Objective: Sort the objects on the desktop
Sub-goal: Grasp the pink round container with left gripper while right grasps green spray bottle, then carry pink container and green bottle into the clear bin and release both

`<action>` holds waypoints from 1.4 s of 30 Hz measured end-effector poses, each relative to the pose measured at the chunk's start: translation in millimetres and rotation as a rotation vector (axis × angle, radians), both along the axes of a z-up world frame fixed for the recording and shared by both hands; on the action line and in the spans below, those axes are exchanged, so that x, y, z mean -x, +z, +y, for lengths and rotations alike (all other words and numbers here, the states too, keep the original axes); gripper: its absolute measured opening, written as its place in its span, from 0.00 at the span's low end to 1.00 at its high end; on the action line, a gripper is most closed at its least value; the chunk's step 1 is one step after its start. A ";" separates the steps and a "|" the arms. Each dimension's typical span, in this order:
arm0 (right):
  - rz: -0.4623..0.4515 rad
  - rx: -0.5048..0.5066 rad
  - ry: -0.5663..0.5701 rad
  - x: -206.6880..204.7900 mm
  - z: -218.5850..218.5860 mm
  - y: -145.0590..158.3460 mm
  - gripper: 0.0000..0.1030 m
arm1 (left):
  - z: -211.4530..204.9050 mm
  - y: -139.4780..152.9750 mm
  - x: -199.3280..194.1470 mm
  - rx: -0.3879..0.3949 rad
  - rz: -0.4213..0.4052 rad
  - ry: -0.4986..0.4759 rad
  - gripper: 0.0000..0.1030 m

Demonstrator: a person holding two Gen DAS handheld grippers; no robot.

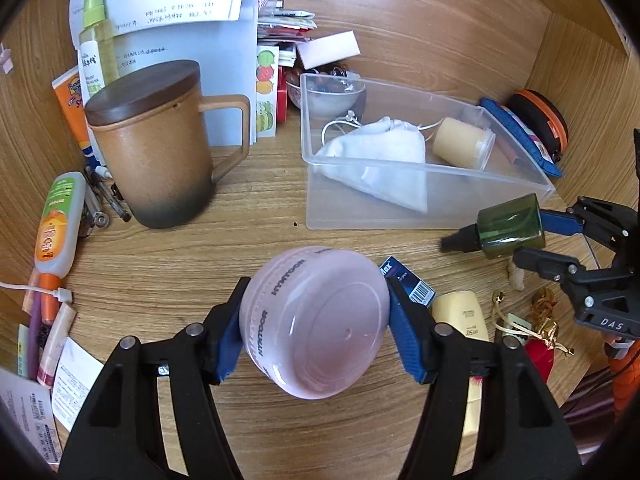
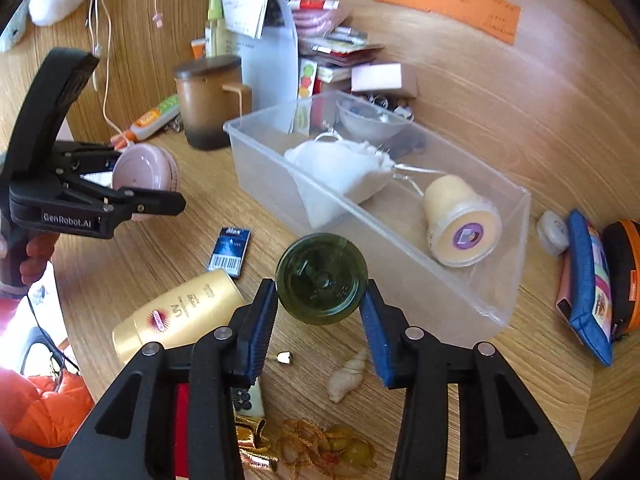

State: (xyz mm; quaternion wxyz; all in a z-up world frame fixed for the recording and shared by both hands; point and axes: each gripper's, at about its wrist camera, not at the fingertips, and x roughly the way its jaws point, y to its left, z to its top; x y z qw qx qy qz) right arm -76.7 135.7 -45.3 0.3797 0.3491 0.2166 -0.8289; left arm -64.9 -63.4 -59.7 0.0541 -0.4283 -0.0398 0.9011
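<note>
My left gripper point(image 1: 314, 320) is shut on a round pink case point(image 1: 316, 320) and holds it above the wooden desk; it also shows in the right wrist view point(image 2: 144, 174). My right gripper point(image 2: 320, 304) is shut on a small green bottle point(image 2: 322, 278) with a black tip, held just in front of the clear plastic bin point(image 2: 256, 152). The same bottle point(image 1: 508, 226) shows at the right of the left wrist view, near the bin's point(image 1: 400, 216) front corner. The bin holds a white cloth pouch point(image 1: 376, 160) and a cream jar point(image 1: 464, 142).
A brown lidded mug point(image 1: 156, 144) stands left of the bin, with tubes point(image 1: 58, 224) and papers beside it. A gold sunscreen tube point(image 2: 180, 314), a blue box point(image 2: 230, 250), a shell point(image 2: 348, 374) and trinkets lie near me. A blue pouch point(image 2: 588, 284) lies to the right.
</note>
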 end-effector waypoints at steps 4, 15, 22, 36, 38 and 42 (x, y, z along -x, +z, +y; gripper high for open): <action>0.008 0.028 -0.009 -0.5 4.7 3.8 0.37 | 0.1 4.7 -4.1 0.002 0.009 -0.001 0.62; 0.024 0.064 -0.035 -5.0 19.0 16.9 0.35 | 6.1 18.4 -10.1 -0.004 0.047 -0.010 0.62; 0.061 0.090 -0.042 -11.0 25.6 35.4 0.35 | 7.1 44.3 -9.2 -0.021 0.108 -0.020 0.62; 0.126 0.143 -0.059 -3.5 34.2 75.5 0.35 | 15.7 85.3 10.5 -0.008 0.192 -0.070 0.62; 0.125 0.147 -0.064 0.7 33.3 77.3 0.35 | 16.1 90.0 14.5 -0.008 0.200 -0.074 0.62; 0.122 0.164 -0.079 13.2 33.0 81.8 0.35 | 17.5 97.9 24.2 -0.013 0.213 -0.088 0.62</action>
